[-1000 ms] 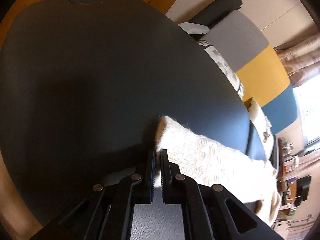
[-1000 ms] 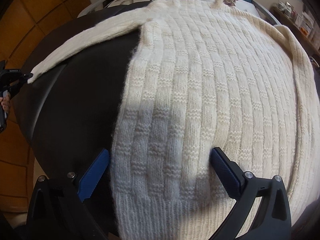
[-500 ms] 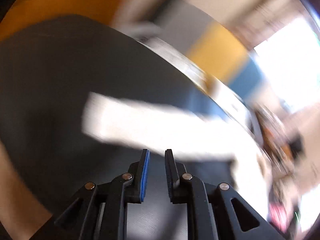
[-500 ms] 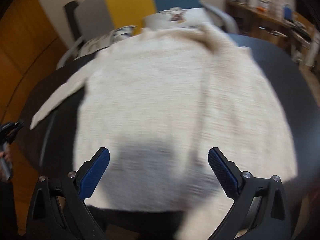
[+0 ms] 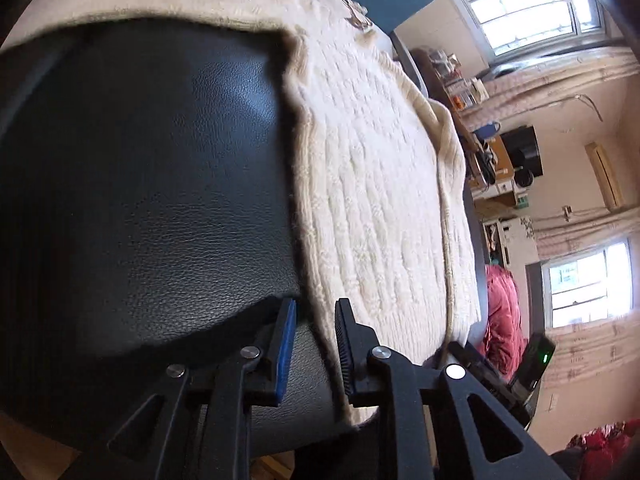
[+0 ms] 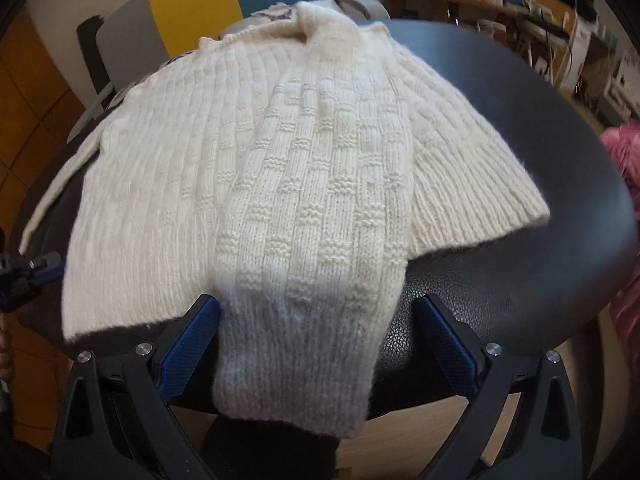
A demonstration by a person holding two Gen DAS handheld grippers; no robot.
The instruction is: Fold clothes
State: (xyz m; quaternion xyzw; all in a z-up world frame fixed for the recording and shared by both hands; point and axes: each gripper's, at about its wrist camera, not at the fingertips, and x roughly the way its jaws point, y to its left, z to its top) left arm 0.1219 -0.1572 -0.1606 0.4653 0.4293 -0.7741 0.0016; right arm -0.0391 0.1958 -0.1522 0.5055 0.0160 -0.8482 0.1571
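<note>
Only right view shows sleeve (image 6: 304,216) folded across sweater (image 6: 152,208).

A round black leather-textured table (image 6: 520,208) carries a cream knitted sweater (image 6: 280,184). One sleeve (image 6: 304,320) is folded across the sweater's body.
</note>
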